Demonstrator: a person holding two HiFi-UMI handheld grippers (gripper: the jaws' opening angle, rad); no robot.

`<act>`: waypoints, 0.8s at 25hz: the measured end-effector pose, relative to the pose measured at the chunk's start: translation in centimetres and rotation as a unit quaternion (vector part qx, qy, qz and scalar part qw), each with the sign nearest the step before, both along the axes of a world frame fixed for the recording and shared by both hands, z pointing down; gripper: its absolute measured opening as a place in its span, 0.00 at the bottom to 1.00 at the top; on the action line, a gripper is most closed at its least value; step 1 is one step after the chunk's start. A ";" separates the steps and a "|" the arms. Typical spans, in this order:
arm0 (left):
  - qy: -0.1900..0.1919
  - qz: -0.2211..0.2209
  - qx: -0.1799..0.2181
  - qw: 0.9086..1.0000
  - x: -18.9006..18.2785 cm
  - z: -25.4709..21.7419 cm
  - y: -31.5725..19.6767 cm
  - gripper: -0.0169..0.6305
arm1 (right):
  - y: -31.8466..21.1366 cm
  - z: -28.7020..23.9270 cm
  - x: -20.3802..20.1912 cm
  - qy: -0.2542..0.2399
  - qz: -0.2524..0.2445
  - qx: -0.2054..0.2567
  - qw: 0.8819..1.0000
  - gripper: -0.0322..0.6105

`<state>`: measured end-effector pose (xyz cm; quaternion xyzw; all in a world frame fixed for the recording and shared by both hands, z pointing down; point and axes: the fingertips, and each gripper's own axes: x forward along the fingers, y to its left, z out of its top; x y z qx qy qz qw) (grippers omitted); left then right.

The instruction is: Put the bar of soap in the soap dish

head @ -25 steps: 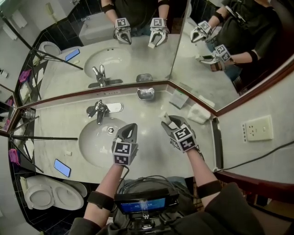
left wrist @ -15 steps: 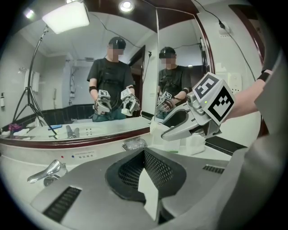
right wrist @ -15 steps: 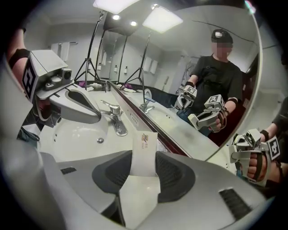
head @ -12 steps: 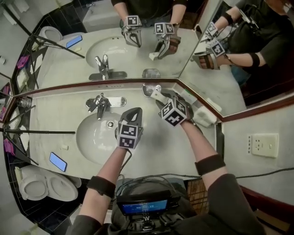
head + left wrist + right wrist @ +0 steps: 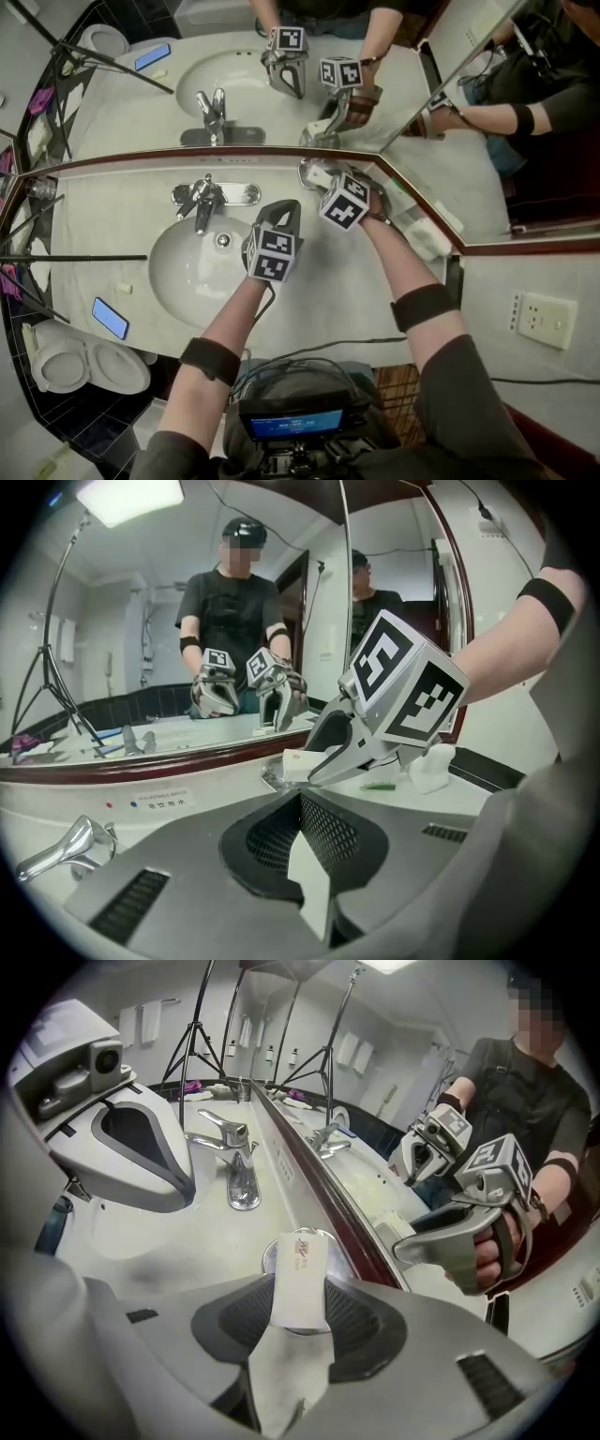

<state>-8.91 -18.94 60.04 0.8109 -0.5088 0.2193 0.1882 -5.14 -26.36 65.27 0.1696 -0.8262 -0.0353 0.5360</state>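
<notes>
The bar of soap (image 5: 302, 1262) is a white wrapped block with small print on it, and my right gripper (image 5: 300, 1290) is shut on it. It hangs just over the round metal soap dish (image 5: 339, 1252), which stands on the counter against the mirror. In the head view the soap (image 5: 317, 173) pokes out of the right gripper (image 5: 323, 180) above the dish (image 5: 304, 168). The left gripper view shows that soap (image 5: 296, 762) too, held low over the dish (image 5: 270, 779). My left gripper (image 5: 286, 210) is shut and empty, beside the basin's right rim.
A chrome faucet (image 5: 201, 201) and the oval basin (image 5: 192, 272) lie left of the dish. Small white toiletries (image 5: 427, 239) sit at the counter's right corner. A blue phone (image 5: 110, 317) lies on the counter's front left, and tripod legs (image 5: 75, 256) cross the left side. Mirrors run behind.
My right gripper has carried the soap from the counter's right side up and left to the dish, rolling as it went. The left gripper has drifted toward the mirror, still shut.
</notes>
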 end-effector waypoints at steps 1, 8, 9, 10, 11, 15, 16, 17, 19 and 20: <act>0.001 0.000 -0.003 1.000 0.0 0.2 -0.1 0.03 | -0.1 0.4 -0.1 0.005 -0.004 -0.001 1.000 0.34; 0.007 -0.006 -0.009 1.000 -0.2 1.6 -0.2 0.03 | -0.8 1.4 -0.8 0.026 -0.027 0.005 0.999 0.37; 0.007 -0.005 -0.010 1.000 -0.2 1.6 -0.2 0.03 | -0.8 1.4 -0.9 0.031 -0.032 0.008 0.999 0.38; 0.007 -0.003 -0.011 1.000 -0.1 1.5 -0.2 0.03 | -0.8 1.4 -0.9 0.034 -0.034 0.011 0.999 0.38; 0.007 -0.002 -0.012 1.000 -0.1 1.4 -0.2 0.03 | -0.9 1.4 -0.8 0.036 -0.034 0.014 0.999 0.40; 0.011 -0.007 -0.012 1.000 -0.1 1.6 -0.1 0.03 | -0.9 1.1 -0.7 0.026 -0.028 0.016 0.999 0.42; 0.010 -0.006 -0.012 1.000 -0.1 1.5 0.0 0.03 | -0.9 1.0 -0.6 0.024 -0.026 0.016 0.999 0.42; 0.008 -0.004 -0.011 1.000 -0.1 1.2 0.1 0.03 | -0.9 0.7 -0.5 0.022 -0.024 0.017 0.999 0.42; 0.007 -0.003 -0.010 1.000 0.0 0.8 0.2 0.03 | -0.8 0.0 -0.4 0.015 -0.019 0.020 0.999 0.42; 0.008 -0.004 -0.009 1.000 0.0 0.7 0.3 0.03 | -0.8 -0.5 -0.3 0.010 -0.016 0.024 1.000 0.42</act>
